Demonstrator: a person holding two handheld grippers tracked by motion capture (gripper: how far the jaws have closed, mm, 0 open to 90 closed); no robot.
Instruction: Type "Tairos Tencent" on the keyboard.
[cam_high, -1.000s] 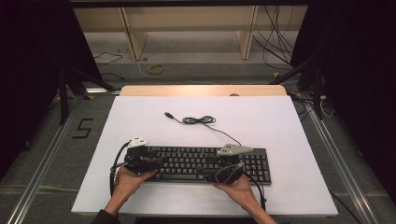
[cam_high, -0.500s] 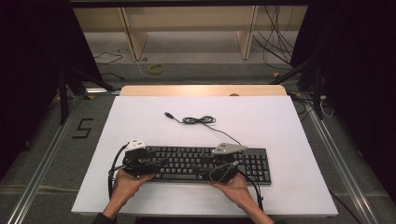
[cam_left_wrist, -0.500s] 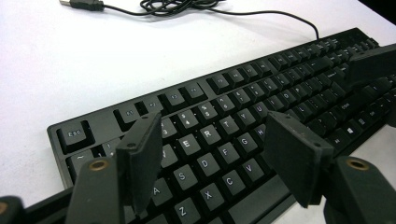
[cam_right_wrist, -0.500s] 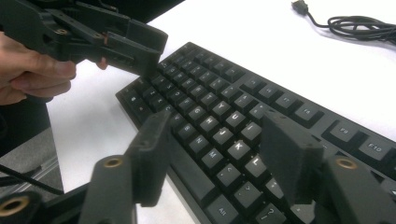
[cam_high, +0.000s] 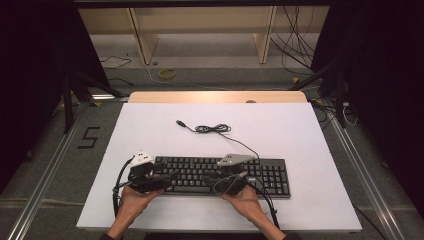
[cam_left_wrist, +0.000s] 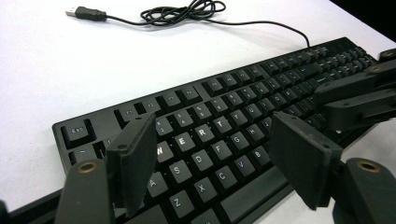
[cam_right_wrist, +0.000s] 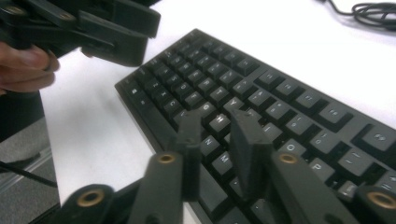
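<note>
A black keyboard (cam_high: 270, 175) lies near the table's front edge, its cable (cam_high: 212, 129) coiled behind it and ending in a loose USB plug (cam_high: 179, 122). My left gripper (cam_high: 161, 181) hovers over the keyboard's left end. Its jaws have just been opening and stand wide open (cam_left_wrist: 215, 163) above the letter keys (cam_left_wrist: 201, 133), with nothing between them. My right gripper (cam_high: 211, 181) hangs over the middle keys and points left. Its jaws have just been closing; a narrow gap is left (cam_right_wrist: 217, 144), with nothing gripped. The keys (cam_right_wrist: 280, 102) lie just below.
The white table (cam_high: 300, 125) has bare room behind and to the right of the keyboard. A wooden strip (cam_high: 215, 96) runs along its far edge. Floor cables and shelf legs lie beyond. The right gripper's jaws (cam_left_wrist: 355, 98) reach in close to the left gripper.
The right gripper has drifted slightly left over the keys. The left gripper has hardly moved. Keyboard and cable lie as before.
</note>
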